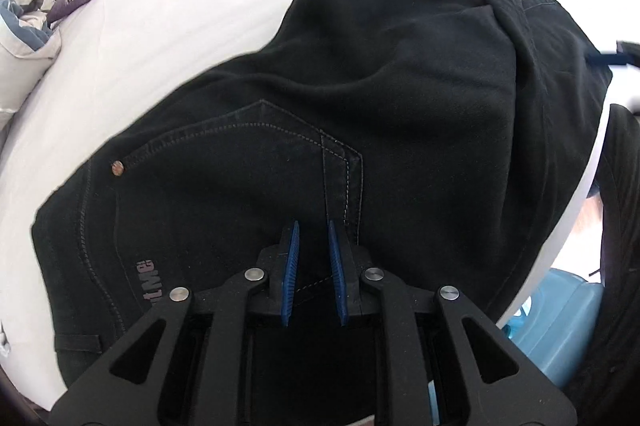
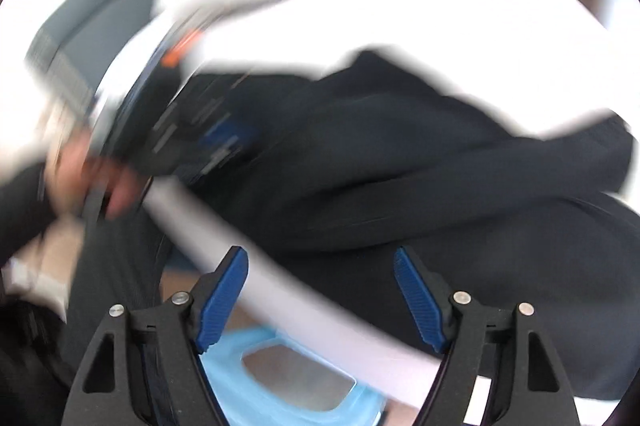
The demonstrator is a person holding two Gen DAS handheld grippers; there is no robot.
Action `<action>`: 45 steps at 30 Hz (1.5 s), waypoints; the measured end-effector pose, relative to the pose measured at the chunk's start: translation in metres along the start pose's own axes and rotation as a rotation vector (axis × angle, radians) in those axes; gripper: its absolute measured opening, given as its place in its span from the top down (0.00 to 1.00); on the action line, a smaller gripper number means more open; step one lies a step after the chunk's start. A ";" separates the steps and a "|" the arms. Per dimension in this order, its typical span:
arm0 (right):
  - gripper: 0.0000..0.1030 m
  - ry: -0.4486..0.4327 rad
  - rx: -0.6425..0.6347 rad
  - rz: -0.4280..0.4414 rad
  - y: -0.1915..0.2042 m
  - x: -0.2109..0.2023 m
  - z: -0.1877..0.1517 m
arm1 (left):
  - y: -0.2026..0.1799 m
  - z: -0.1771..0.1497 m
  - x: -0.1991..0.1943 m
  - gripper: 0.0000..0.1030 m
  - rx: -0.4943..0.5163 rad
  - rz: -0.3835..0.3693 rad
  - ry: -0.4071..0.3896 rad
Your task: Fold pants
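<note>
Black pants [image 1: 360, 98] lie bunched on the white bed [image 1: 180, 26]. Left gripper [image 1: 314, 230] is nearly closed, pinching waistband fabric. Right gripper [image 2: 320, 262] is wide open, holding nothing, at the bed edge.

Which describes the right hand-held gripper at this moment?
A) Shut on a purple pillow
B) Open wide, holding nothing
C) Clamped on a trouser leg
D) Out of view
B: the right hand-held gripper has its blue pads far apart, nothing between them, above the black pants.
</note>
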State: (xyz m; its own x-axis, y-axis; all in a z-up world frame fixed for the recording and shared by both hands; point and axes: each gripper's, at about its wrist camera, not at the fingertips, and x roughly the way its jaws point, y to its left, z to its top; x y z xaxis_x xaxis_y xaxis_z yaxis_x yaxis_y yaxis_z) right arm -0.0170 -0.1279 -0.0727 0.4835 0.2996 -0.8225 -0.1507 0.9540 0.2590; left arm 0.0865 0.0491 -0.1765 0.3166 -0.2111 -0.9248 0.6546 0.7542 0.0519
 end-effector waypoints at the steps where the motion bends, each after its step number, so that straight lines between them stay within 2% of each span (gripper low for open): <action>1: 0.25 -0.042 0.084 -0.020 -0.027 -0.013 0.011 | -0.003 0.006 -0.008 0.85 0.005 -0.006 -0.027; 3: 0.25 -0.111 0.242 -0.051 -0.078 -0.032 0.032 | -0.009 0.017 -0.017 0.85 0.013 0.000 -0.064; 5: 0.25 -0.211 0.409 -0.012 -0.128 -0.049 0.052 | -0.012 0.028 -0.013 0.85 0.010 0.014 -0.066; 8: 0.28 -0.319 0.625 0.013 -0.194 -0.058 0.065 | -0.009 0.032 0.020 0.85 -0.038 -0.013 0.027; 9: 0.29 -0.343 0.682 0.050 -0.213 -0.056 0.068 | -0.008 0.031 0.024 0.85 -0.055 -0.024 0.014; 11: 0.29 -0.353 0.788 0.072 -0.245 -0.047 0.069 | -0.007 0.032 0.022 0.85 -0.075 -0.041 0.001; 14: 0.32 -0.325 0.871 0.099 -0.273 -0.025 0.065 | -0.003 0.037 0.023 0.85 -0.097 -0.069 0.004; 19: 0.34 -0.264 0.902 0.091 -0.281 0.005 0.063 | -0.011 0.053 0.026 0.85 -0.090 -0.058 0.016; 24: 0.37 -0.198 0.919 0.103 -0.276 0.032 0.065 | -0.016 0.051 0.029 0.85 -0.094 -0.045 0.012; 25: 0.42 -0.192 0.918 0.104 -0.278 0.034 0.064 | -0.018 0.054 0.030 0.85 -0.092 -0.041 0.012; 27: 0.67 -0.179 0.923 0.121 -0.277 0.041 0.068 | -0.018 0.045 0.029 0.85 -0.088 -0.035 0.011; 28: 0.86 -0.173 0.914 0.121 -0.276 0.043 0.070 | -0.017 0.033 0.026 0.85 -0.087 -0.033 0.009; 29: 0.91 -0.175 0.897 0.114 -0.274 0.042 0.072 | -0.018 0.035 0.026 0.85 -0.087 -0.032 0.009; 34: 0.94 -0.242 0.782 0.071 -0.254 0.013 0.083 | -0.016 0.015 0.024 0.85 -0.086 -0.027 0.004; 37: 0.94 -0.316 0.751 0.058 -0.246 -0.025 0.072 | -0.021 0.014 0.023 0.85 -0.087 -0.018 0.003; 41: 0.94 -0.390 0.738 0.015 -0.235 -0.080 0.030 | -0.027 0.011 0.023 0.85 -0.084 -0.006 0.003; 45: 0.95 -0.455 0.821 -0.013 -0.236 -0.126 -0.033 | -0.031 0.010 0.023 0.85 -0.090 0.006 0.007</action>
State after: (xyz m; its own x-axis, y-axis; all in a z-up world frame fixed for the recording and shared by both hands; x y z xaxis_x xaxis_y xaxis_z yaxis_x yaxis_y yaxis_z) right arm -0.0706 -0.3904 -0.0464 0.7980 0.0944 -0.5952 0.4283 0.6061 0.6703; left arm 0.0807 0.0145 -0.1958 0.3151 -0.2025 -0.9272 0.5885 0.8082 0.0235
